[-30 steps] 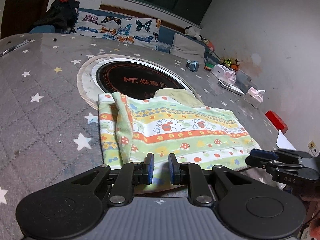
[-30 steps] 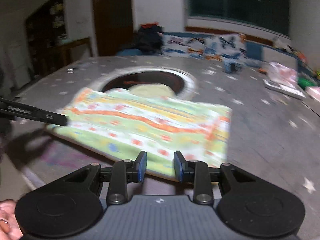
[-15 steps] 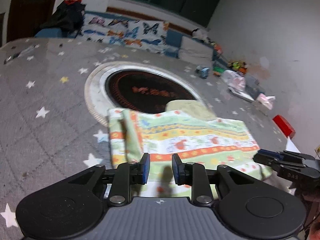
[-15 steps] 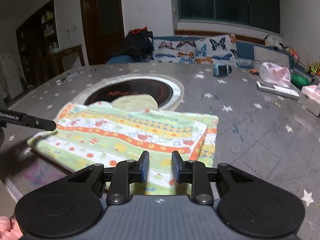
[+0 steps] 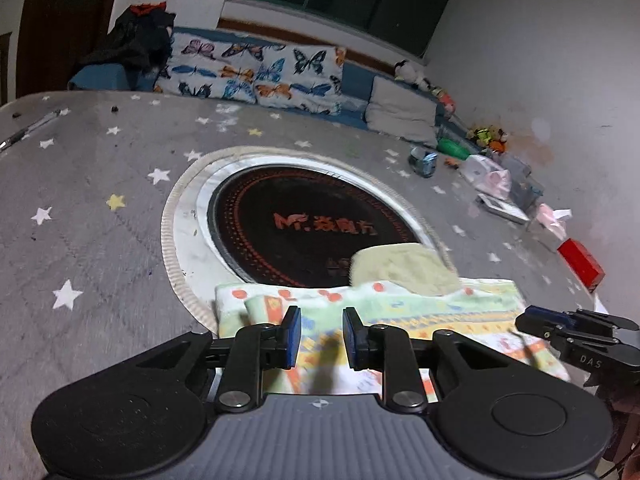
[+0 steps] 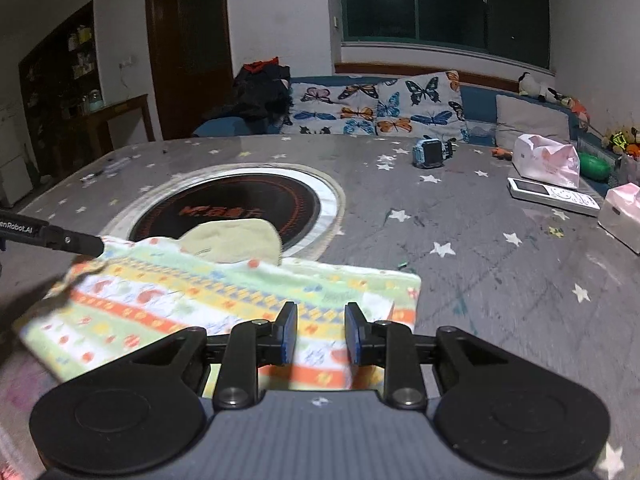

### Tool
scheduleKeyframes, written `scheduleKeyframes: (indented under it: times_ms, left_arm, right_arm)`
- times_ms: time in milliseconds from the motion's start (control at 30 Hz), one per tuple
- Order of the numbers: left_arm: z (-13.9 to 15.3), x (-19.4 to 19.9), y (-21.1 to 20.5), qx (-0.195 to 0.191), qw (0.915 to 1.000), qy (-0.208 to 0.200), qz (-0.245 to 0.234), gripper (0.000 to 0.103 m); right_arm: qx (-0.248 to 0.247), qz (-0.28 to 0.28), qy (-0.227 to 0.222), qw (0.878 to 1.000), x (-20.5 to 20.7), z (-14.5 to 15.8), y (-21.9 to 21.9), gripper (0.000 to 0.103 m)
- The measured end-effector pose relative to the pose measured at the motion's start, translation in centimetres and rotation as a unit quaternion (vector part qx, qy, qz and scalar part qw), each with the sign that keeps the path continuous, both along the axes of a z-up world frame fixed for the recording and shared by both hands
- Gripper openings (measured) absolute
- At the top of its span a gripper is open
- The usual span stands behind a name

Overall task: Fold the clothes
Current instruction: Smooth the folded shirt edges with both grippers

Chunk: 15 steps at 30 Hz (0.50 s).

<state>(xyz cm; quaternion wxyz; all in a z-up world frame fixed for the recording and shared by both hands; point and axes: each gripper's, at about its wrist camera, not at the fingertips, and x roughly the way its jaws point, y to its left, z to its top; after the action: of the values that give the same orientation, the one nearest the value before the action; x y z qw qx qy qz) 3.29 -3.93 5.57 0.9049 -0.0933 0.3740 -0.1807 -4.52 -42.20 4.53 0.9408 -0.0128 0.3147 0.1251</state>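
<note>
Folded patterned garment flat on star-print table, far edge overlapping round black hob. Left gripper and right gripper above near edge, jaws parted, empty.

Pastel striped garment on grey star-dotted table cover; butterfly-print cushions.

My left gripper hovers with jaws parted over the striped cloth, which lies just before the black round plate.
</note>
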Motion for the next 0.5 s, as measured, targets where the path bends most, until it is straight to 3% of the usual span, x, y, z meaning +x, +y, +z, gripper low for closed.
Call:
scheduleKeyframes:
  times_ms: [200, 500]
  left_arm:
    - [-0.2, 0.5, 0.4, 0.001, 0.9999, 0.007, 0.01, 0.026]
    - [0.9, 1.7, -4.1, -0.001, 0.9989, -0.01, -0.045, 0.026]
  right_arm:
    - [-0.004, -0.016, 0.015, 1.0, 1.6, -0.7, -0.5, 0.025]
    - [-0.003, 0.046, -0.003, 0.999, 3.5, 0.4, 3.7, 0.025]
